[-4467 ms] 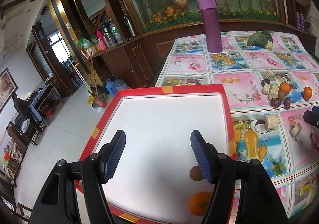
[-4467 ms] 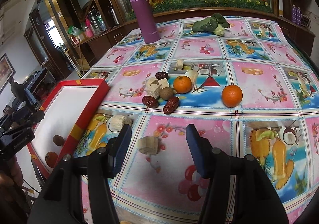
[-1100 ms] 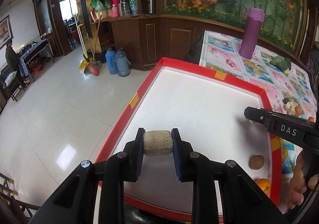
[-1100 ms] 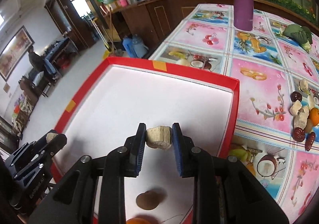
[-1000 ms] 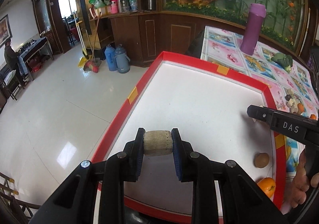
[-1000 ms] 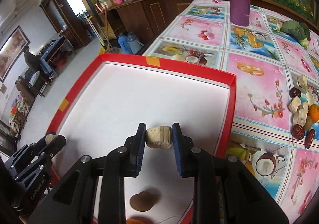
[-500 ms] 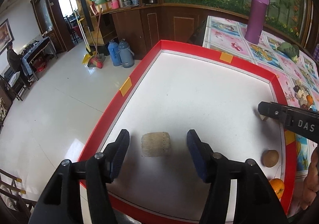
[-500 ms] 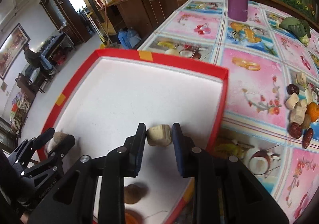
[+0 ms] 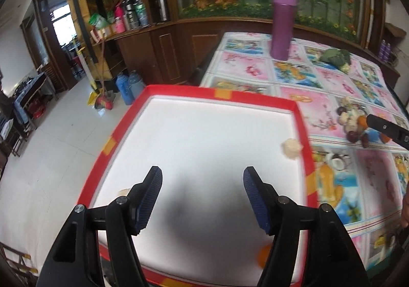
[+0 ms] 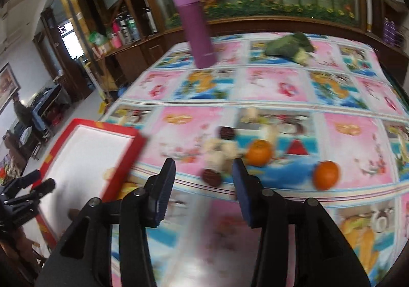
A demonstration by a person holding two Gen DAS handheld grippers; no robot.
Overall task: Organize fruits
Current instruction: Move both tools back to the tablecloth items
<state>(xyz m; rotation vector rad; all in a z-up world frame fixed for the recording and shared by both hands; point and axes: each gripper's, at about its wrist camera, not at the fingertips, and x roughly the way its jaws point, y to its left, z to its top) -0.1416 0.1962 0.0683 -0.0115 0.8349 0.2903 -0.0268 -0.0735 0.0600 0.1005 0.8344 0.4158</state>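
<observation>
The red-rimmed tray (image 9: pixel 297 108) with its white floor sits at the worktop's (image 10: pixel 345 98) left edge, partly overhanging the tiled floor (image 9: pixel 51 138). In the left wrist view it holds a pale lumpy piece (image 9: pixel 291 148) close against its right wall, a beige piece (image 9: pixel 124 192) near its left wall, half hidden behind the left hand-held gripper's (image 9: pixel 202 196) finger, and an orange fruit (image 9: pixel 263 256) at the near right, blurred and partly covered by the other finger. The left hand-held gripper hangs over the tray's white floor with its blue-padded jaws spread wide and nothing between them. The right hand-held gripper (image 10: pixel 203 186) is likewise released and empty, held above the patterned cloth to the right of the tray; its view is motion-blurred. Just ahead of its tips lies the loose pile on the cloth: pale chunks (image 10: pixel 219 152), a dark red date (image 10: pixel 211 177) nearest, another dark fruit (image 10: pixel 227 133) further back, and an orange (image 10: pixel 259 152) touching the pile's right side. A second orange (image 10: pixel 326 175) lies apart to the right. Further back stand a purple flask (image 10: pixel 196 26) and a green leafy vegetable (image 10: pixel 290 46). In that view the tray shows a faint pale item and a brownish one near its close corner, both too blurred to identify.
</observation>
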